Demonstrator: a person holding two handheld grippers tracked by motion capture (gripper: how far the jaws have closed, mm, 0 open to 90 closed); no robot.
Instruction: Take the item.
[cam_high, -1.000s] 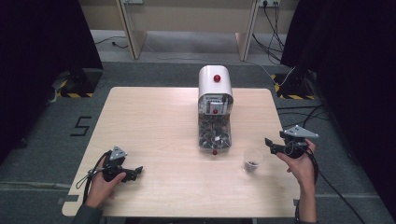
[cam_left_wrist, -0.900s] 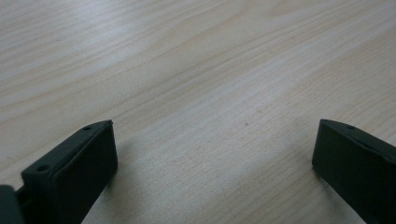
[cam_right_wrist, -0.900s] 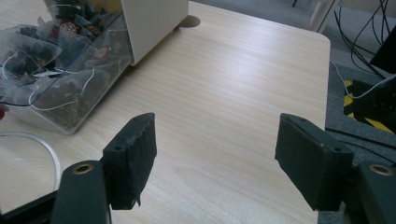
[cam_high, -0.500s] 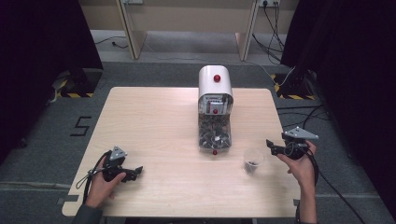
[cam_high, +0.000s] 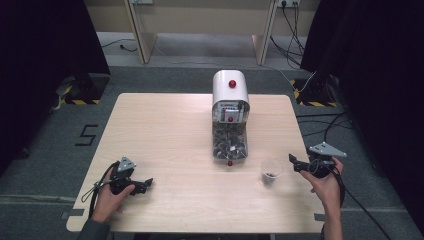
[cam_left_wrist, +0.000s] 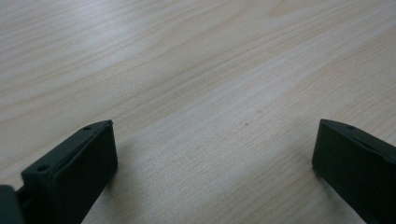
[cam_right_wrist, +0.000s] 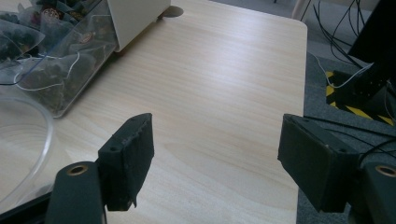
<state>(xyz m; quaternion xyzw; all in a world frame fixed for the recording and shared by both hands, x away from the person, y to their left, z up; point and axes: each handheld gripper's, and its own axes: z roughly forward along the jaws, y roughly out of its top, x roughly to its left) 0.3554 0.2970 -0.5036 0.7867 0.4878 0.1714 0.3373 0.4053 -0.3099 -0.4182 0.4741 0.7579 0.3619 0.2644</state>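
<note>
A white dispenser (cam_high: 230, 92) with red knobs stands at the table's middle. Its clear bin (cam_high: 229, 142) holds dark sachets, which also show in the right gripper view (cam_right_wrist: 60, 60). A clear plastic cup (cam_high: 270, 172) with a little dark content stands in front of the bin to its right; its rim (cam_right_wrist: 23, 140) sits left of my right jaws. My right gripper (cam_high: 294, 162) (cam_right_wrist: 217, 140) hovers at the table's right edge, open and empty, just right of the cup. My left gripper (cam_high: 145, 184) (cam_left_wrist: 215, 140) rests low at the front left, open over bare wood.
The light wooden table (cam_high: 165, 130) has wide bare room left of the dispenser. Cables (cam_high: 320, 132) and a yellow-black striped base (cam_high: 312, 102) lie on the grey floor off the right edge. Dark curtains flank both sides.
My right gripper has drifted slightly toward the table's right front edge, a little farther from the cup. The left gripper has stayed put.
</note>
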